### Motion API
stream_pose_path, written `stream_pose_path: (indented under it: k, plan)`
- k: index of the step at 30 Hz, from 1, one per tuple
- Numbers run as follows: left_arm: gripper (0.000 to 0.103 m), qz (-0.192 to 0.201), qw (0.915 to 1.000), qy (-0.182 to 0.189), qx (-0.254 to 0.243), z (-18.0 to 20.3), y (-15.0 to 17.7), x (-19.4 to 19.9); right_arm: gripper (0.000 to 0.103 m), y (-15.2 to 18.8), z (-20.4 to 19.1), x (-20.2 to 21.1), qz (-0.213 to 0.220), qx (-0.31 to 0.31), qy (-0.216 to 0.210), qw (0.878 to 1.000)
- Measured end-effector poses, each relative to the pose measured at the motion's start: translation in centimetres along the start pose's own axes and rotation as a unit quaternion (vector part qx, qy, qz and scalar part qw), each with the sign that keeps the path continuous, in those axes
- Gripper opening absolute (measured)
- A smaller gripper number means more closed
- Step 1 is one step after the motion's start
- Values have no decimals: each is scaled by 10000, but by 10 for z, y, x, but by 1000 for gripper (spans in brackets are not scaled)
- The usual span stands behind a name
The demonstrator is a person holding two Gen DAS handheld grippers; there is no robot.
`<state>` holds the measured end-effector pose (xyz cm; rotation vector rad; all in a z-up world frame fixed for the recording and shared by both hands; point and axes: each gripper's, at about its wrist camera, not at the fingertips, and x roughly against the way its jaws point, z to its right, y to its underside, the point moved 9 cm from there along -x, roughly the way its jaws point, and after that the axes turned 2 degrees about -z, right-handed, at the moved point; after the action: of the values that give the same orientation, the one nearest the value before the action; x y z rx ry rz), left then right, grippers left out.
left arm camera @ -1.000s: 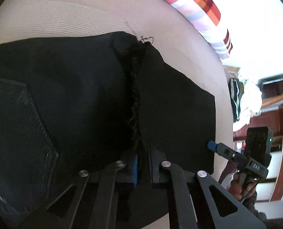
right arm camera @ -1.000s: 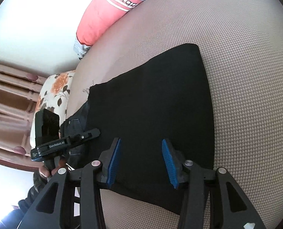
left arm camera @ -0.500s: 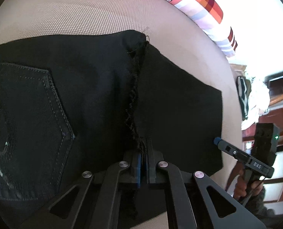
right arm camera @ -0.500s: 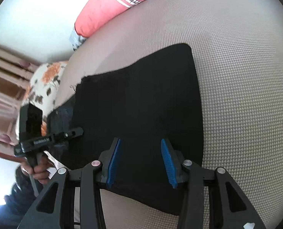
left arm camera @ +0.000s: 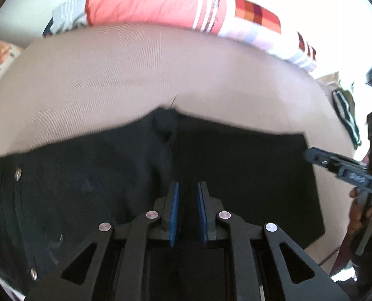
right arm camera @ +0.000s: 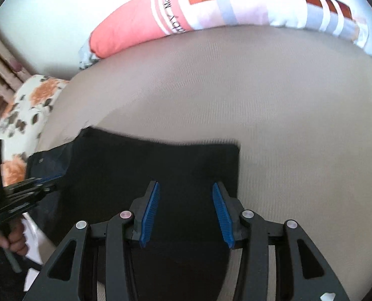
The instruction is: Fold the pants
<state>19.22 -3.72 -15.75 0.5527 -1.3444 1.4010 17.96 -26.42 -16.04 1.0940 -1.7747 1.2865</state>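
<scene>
On one bed [right arm camera: 298,125], one pants [right arm camera: 135,165], two pillows [right arm camera: 211,7] [right arm camera: 20,110].

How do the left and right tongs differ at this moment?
The left tongs stand open by only a narrow gap, while the right tongs are spread wide. The left tongs sit over the bunched crotch seam of the black pants; the right tongs sit over a flat leg panel near its edge. Both have blue pads and hover over the pants without gripping.
</scene>
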Motion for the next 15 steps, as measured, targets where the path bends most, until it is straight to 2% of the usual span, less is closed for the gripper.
stream_pose_path:
  k: [4, 9, 15]
  plan:
    - [17, 84, 9996, 179, -191, 11, -19, -15, 41, -14, 6, -14, -38, 99, 190, 9998]
    - [17, -337, 9992, 163, -129, 15, -28, -50, 41, -16, 6, -22, -110, 134, 303, 9994]
    - [17, -297, 9993, 216, -105, 13, -28, -48, 41, -13, 2, -23, -67, 261, 421, 9987]
